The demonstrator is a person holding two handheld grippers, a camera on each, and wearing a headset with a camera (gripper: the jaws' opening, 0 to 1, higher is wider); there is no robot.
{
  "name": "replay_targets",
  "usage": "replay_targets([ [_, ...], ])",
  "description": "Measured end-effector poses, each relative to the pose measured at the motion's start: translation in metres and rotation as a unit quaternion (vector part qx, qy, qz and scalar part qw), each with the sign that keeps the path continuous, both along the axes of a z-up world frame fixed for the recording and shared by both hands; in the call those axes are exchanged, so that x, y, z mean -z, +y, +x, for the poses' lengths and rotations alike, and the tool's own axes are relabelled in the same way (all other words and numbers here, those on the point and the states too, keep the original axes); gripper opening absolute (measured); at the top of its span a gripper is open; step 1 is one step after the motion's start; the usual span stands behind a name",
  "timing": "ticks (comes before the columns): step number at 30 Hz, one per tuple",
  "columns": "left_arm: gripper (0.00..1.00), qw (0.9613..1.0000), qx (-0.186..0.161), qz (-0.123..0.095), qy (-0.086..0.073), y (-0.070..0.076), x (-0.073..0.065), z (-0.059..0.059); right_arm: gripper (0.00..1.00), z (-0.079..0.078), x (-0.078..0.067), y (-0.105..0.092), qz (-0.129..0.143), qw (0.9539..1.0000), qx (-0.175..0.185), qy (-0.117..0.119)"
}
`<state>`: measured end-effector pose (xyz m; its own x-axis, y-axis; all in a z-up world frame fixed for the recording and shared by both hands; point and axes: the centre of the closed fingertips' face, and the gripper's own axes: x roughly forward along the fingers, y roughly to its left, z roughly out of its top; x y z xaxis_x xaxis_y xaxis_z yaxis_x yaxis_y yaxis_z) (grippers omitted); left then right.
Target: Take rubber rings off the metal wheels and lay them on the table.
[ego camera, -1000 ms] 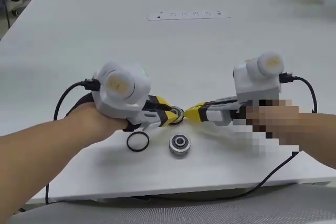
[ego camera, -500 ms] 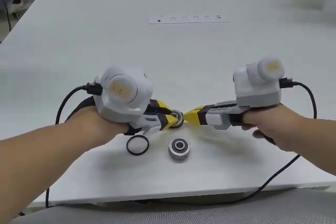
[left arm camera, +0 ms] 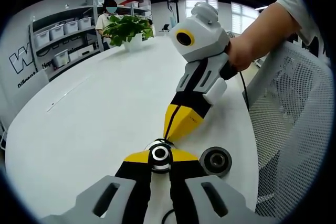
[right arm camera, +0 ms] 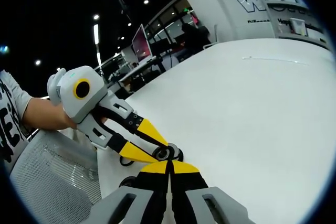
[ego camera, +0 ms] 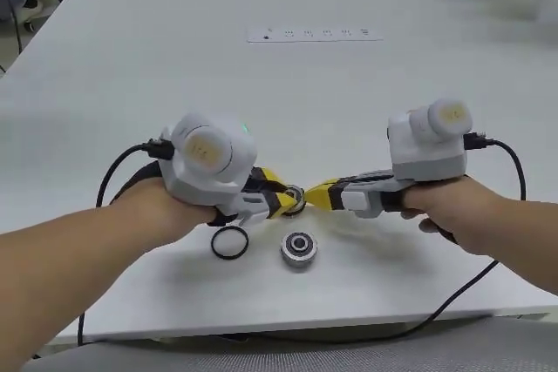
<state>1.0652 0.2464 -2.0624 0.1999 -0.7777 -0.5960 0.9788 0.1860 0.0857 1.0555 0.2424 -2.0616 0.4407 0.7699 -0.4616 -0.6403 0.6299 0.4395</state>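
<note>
left gripper view – left tongs [left arm camera: 159,159] grip wheel [left arm camera: 159,152], right tongs [left arm camera: 168,135] pinched shut – "w" wall [left arm camera: 21,59].

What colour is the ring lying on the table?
The ring is black, clearest in the head view.

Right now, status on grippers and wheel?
Left gripper shut on wheel. Right gripper shut, tip at that wheel. One ring on table, second wheel beside it. Nothing in the way.

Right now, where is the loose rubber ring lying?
In the head view the rubber ring lies flat on the table, just left of the free metal wheel and close to the left tongs.
</note>
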Motion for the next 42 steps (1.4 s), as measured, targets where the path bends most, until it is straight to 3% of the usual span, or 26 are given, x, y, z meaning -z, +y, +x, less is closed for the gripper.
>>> replay_targets([
  [42,0.08,1.0000,0.001,0.004,-0.002,-0.0002,-0.0004,-0.0014,0.00,0.0009,-0.0007,0.0039,-0.008,0.9998,-0.013,-0.011],
])
